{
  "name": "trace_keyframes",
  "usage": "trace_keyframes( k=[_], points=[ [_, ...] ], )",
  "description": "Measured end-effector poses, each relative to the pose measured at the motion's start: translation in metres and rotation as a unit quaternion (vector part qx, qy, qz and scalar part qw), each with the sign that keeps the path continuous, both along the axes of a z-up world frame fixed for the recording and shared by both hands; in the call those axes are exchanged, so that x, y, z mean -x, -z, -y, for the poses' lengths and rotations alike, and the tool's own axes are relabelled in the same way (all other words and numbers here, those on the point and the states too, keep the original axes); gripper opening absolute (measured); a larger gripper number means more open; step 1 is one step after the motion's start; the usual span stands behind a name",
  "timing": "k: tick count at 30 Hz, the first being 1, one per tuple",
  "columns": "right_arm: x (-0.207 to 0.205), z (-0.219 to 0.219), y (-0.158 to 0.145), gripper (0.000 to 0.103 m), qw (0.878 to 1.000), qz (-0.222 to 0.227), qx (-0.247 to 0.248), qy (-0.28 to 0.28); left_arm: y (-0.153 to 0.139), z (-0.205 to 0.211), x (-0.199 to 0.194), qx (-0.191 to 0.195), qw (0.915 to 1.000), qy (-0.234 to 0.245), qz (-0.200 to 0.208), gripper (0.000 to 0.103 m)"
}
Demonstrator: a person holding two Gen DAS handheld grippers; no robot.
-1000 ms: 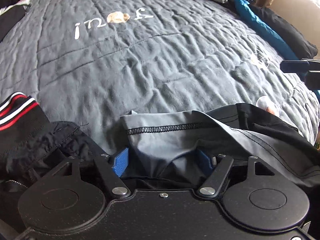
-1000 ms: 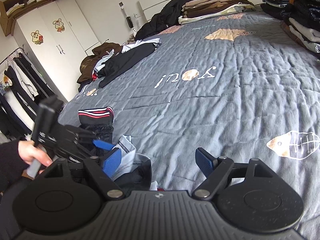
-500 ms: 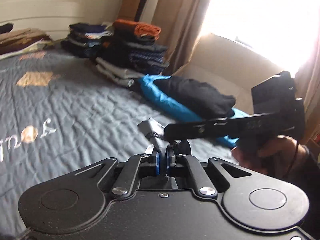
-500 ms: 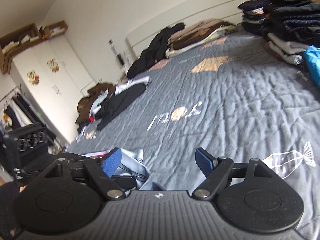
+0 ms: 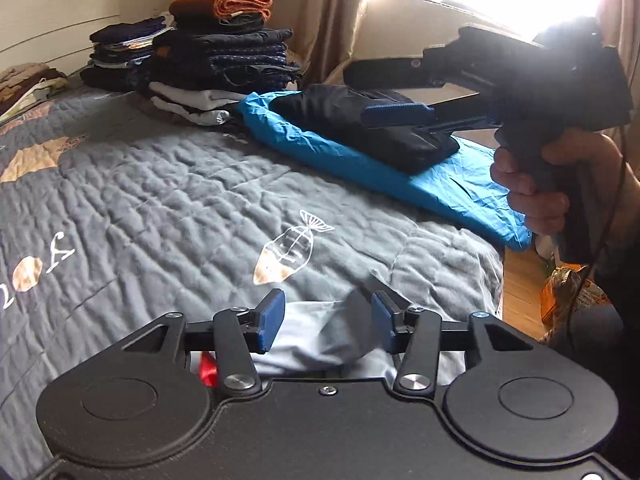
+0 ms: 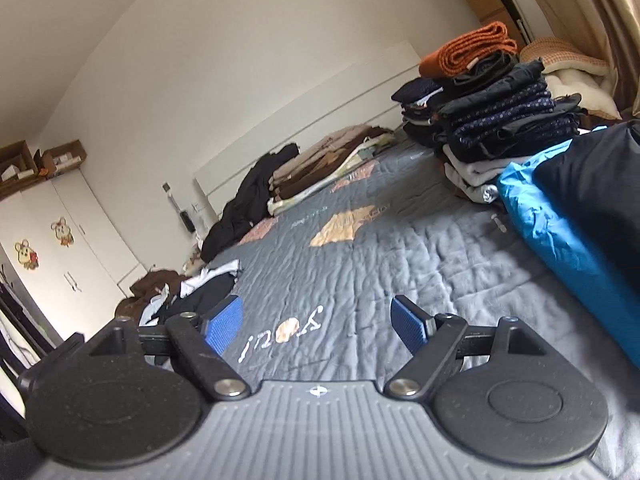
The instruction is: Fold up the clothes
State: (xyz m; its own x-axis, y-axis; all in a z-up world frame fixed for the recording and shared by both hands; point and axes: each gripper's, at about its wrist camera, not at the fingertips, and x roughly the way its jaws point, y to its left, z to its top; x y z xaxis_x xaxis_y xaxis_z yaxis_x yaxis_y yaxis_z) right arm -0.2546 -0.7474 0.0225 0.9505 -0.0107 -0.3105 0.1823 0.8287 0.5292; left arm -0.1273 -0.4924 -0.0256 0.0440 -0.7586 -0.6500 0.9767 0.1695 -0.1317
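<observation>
A light grey garment [image 5: 312,340] lies bunched on the grey quilt [image 5: 160,200] at the near edge of the bed. My left gripper [image 5: 328,320] is open just above it, the blue pads on either side of a raised fold. A scrap of red fabric [image 5: 206,372] peeks out under the left finger. In the left wrist view a hand [image 5: 528,196] holds the right gripper in the air at the upper right, one of its blue fingers [image 5: 396,114] pointing left. My right gripper [image 6: 318,320] is open and holds nothing, well above the quilt [image 6: 360,272].
Folded stacks [image 5: 216,52] topped by an orange knit stand at the far side, beside a blue cloth [image 5: 360,160] carrying a black garment [image 5: 372,124]. Unfolded clothes [image 6: 200,292] lie at the left edge. The bed ends at the right over wooden floor [image 5: 520,292].
The left gripper, shut on the grey garment half a second ago, has opened and dropped towards the bed. Both views have swung towards the window side, and the right gripper has tilted upward.
</observation>
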Motion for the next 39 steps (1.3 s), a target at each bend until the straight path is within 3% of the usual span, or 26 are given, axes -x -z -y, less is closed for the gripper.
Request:
trace_keyframes(
  k=[5, 12, 20, 24, 30, 32, 37, 39],
  points=[
    [-0.023, -0.029, 0.01, 0.081, 0.997, -0.037, 0.023, -0.068, -0.014, -0.082, -0.039, -0.029, 0.9966, -0.069, 0.035, 0.062],
    [-0.064, -0.099, 0.031, 0.081, 0.978, -0.091, 0.053, -0.179, -0.019, -0.137, -0.027, -0.032, 0.9914, -0.126, 0.014, 0.062],
    [-0.093, -0.189, 0.064, 0.081, 0.931, -0.157, 0.092, -0.316, -0.024, -0.2, -0.014, -0.035, 0.9811, -0.19, -0.01, 0.063],
    [-0.092, -0.215, 0.084, 0.081, 0.91, -0.191, 0.118, -0.349, -0.019, -0.205, -0.009, -0.03, 0.9798, -0.197, -0.02, 0.064],
    [-0.091, -0.232, 0.105, 0.081, 0.889, -0.221, 0.13, -0.379, -0.012, -0.209, -0.004, -0.025, 0.9797, -0.197, -0.028, 0.064],
    [-0.094, -0.231, 0.108, 0.076, 0.894, -0.22, 0.124, -0.371, -0.011, -0.209, -0.002, -0.023, 0.98, -0.196, -0.027, 0.064],
    [-0.092, -0.217, 0.095, 0.031, 0.913, -0.191, 0.097, -0.346, -0.013, -0.2, 0.0, -0.018, 0.9816, -0.189, -0.016, 0.065],
    [-0.088, -0.213, 0.09, 0.018, 0.919, -0.173, 0.101, -0.34, -0.012, -0.189, 0.0, -0.023, 0.9829, -0.183, -0.004, 0.066]
  ],
)
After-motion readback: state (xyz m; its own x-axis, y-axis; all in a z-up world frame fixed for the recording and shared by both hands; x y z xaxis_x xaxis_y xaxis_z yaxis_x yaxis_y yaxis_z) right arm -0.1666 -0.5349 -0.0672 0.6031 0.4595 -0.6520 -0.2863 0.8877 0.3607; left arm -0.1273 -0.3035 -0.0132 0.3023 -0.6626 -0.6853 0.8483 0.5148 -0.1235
